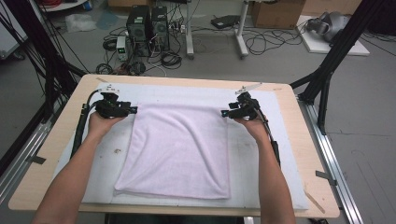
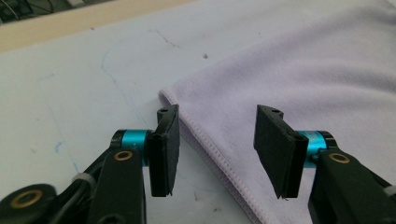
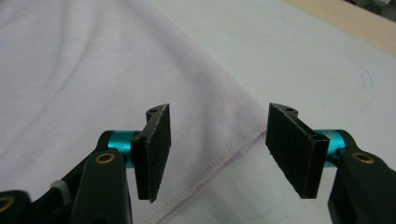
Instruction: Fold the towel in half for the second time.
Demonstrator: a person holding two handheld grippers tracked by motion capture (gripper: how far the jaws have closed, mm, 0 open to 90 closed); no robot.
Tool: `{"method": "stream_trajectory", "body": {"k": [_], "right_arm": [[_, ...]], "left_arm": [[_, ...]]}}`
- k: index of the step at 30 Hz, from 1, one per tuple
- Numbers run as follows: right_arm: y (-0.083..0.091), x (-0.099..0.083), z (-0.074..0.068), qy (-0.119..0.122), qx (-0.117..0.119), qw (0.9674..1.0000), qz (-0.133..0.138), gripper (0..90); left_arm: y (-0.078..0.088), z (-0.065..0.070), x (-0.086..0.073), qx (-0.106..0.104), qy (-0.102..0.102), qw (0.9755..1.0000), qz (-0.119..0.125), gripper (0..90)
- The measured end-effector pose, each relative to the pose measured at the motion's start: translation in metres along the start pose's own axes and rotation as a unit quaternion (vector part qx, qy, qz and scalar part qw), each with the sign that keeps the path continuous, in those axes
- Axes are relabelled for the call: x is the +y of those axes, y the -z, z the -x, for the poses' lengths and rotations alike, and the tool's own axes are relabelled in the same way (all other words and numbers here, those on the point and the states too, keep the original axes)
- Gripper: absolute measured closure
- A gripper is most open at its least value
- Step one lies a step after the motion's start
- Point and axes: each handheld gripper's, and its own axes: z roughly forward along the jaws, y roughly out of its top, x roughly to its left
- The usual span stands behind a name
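White mat (image 1: pixel 280 140) carries a towel (image 1: pixel 180 149); both grippers' fingers (image 2: pixel 166 154) gape empty over its far corners.

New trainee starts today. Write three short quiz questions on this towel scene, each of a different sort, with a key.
1. True or false: the left tongs are clamped on the towel.
2. Multiple choice: the towel lies on (A) bare wood, (B) a pale mat, (C) the floor.
3. Fill in: each tongs is at a ___ corner of the towel, far or near from the person.

Key
1. False. The jaws stand apart, with the towel's hemmed edge lying beneath the gap.
2. B. The mat covers the wooden table.
3. Far. The right tongs also stand open over the hemmed edge at their corner.
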Motion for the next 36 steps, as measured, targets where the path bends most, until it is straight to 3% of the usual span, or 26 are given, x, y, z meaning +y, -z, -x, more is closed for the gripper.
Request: {"method": "stream_trajectory", "body": {"k": [3, 7, 12, 14, 16, 19, 21, 25, 26, 29, 32, 36], "right_arm": [[-0.007, -0.006, 0.001, 0.0, -0.01, 0.9999, -0.009, 40.8], [-0.014, -0.017, 0.006, -0.014, -0.021, 0.9995, -0.021, 41.4], [-0.019, -0.028, 0.011, -0.032, -0.025, 0.9989, -0.022, 42.1], [-0.02, -0.029, 0.011, -0.033, -0.027, 0.999, -0.015, 42.8], [-0.023, -0.028, 0.009, -0.032, -0.024, 0.9992, -0.009, 43.0], [-0.028, -0.026, 0.005, -0.026, -0.021, 0.9994, -0.002, 43.9], [-0.031, -0.024, 0.002, -0.02, -0.013, 0.9997, -0.004, 48.9], [-0.034, -0.02, -0.004, -0.006, 0.0, 0.9999, -0.012, 67.1], [-0.034, -0.019, -0.005, -0.005, 0.009, 0.9999, -0.012, 72.4], [-0.035, -0.019, -0.004, -0.01, 0.025, 0.9996, -0.01, 81.4], [-0.033, -0.017, -0.005, -0.007, 0.02, 0.9997, -0.014, 84.4], [-0.021, -0.012, -0.006, 0.0, 0.019, 0.9998, 0.007, 85.0]], "left_arm": [[-0.006, 0.002, -0.001, 0.006, -0.014, 0.9999, -0.004, 55.9], [-0.015, 0.0, -0.005, 0.019, -0.01, 0.9998, -0.003, 55.8], [-0.026, -0.006, -0.013, 0.043, 0.019, 0.9985, -0.029, 50.9], [-0.027, -0.007, -0.014, 0.042, 0.03, 0.9984, -0.022, 50.9], [-0.027, -0.004, -0.013, 0.045, 0.018, 0.9984, -0.028, 50.7], [-0.029, 0.001, -0.011, 0.03, -0.002, 0.9989, -0.035, 54.1], [-0.029, 0.003, -0.011, 0.034, -0.007, 0.9987, -0.038, 55.5], [-0.029, 0.003, -0.01, 0.033, 0.006, 0.9988, -0.035, 70.5], [-0.03, 0.004, -0.01, 0.031, 0.007, 0.9989, -0.035, 76.7], [-0.031, 0.006, -0.009, 0.033, -0.001, 0.9987, -0.038, 82.5], [-0.028, 0.005, -0.008, 0.032, 0.001, 0.999, -0.033, 84.8], [-0.02, 0.006, -0.004, 0.026, -0.004, 0.9996, -0.012, 85.4]]}}
